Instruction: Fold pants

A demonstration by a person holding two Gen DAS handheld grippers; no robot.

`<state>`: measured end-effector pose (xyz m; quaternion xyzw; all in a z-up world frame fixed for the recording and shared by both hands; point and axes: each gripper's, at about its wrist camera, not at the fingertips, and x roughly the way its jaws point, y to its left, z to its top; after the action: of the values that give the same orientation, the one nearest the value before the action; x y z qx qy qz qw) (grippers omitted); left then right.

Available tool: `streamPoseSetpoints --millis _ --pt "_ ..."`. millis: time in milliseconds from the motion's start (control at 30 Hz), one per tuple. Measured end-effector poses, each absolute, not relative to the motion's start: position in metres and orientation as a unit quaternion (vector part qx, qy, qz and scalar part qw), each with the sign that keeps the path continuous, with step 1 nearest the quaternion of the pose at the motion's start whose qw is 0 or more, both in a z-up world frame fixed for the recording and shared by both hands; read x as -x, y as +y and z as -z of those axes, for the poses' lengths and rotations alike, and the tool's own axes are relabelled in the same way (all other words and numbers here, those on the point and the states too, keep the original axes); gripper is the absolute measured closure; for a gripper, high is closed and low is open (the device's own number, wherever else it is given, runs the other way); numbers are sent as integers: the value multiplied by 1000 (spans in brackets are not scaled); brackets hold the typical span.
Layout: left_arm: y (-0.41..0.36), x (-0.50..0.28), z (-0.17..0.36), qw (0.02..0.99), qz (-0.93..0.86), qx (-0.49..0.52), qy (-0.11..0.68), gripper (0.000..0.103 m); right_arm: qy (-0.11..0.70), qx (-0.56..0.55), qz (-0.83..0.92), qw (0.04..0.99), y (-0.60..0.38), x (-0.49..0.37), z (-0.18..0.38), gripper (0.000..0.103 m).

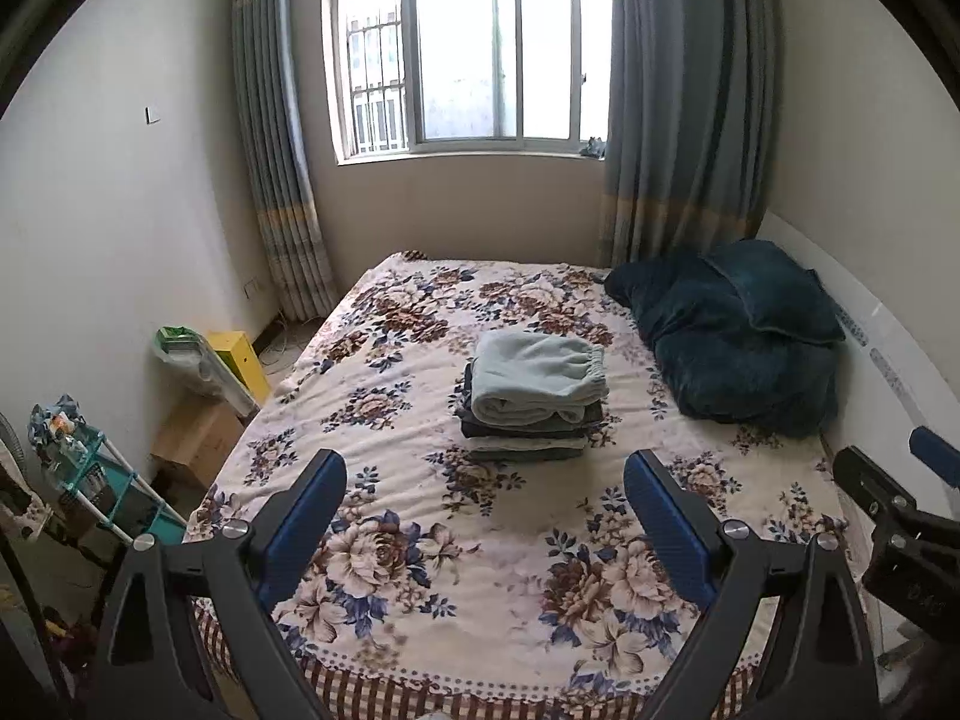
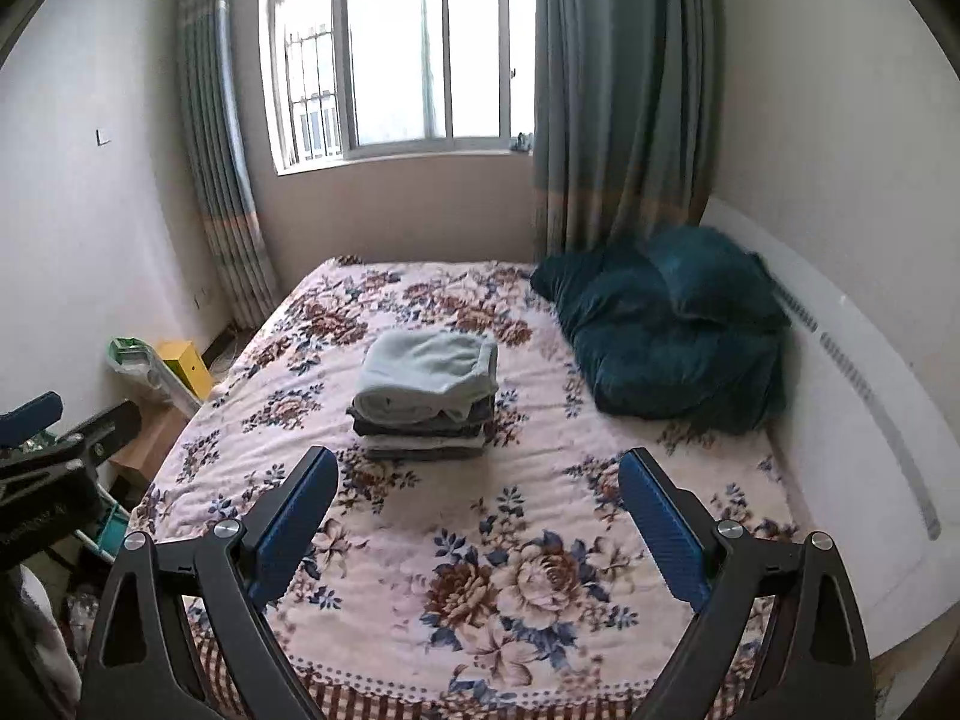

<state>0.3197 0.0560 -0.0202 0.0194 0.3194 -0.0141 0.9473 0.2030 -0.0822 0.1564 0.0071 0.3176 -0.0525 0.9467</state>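
A: Where are your pants (image 1: 536, 373)?

B: At twelve o'clock from your left gripper (image 1: 485, 477), folded atop a stack (image 1: 528, 438) mid-bed (image 1: 420, 570).

A: And the tongs?

B: Both spread wide, holding nothing; your right gripper (image 2: 478, 474) hangs over the bed's near end.

A: Anything unclear?

B: The lower garments in the stack are mostly covered; the shelf (image 1: 90, 480) at nine o'clock is cluttered and hard to read.

A floral bedspread (image 1: 420, 540) lies under the claw, a dark teal pillow (image 1: 774, 300) far ahead to its right, curtains (image 1: 678, 120) beyond.
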Motion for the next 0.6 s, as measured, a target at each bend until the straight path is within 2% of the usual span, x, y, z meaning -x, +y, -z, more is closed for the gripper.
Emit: streamPoseSetpoints --millis 267,533,567,600 --pt "66 -287 11 948 31 -20 315 8 303 5 50 952 -60 -159 -186 6" --pt "75 -292 12 948 32 -15 318 8 314 -10 47 948 -55 -156 -191 6" --pt "75 -298 14 946 32 -13 323 1 315 -11 48 948 -56 -159 -191 6" --pt "75 -299 14 945 33 -12 326 0 316 -12 49 947 -56 -163 -192 6"
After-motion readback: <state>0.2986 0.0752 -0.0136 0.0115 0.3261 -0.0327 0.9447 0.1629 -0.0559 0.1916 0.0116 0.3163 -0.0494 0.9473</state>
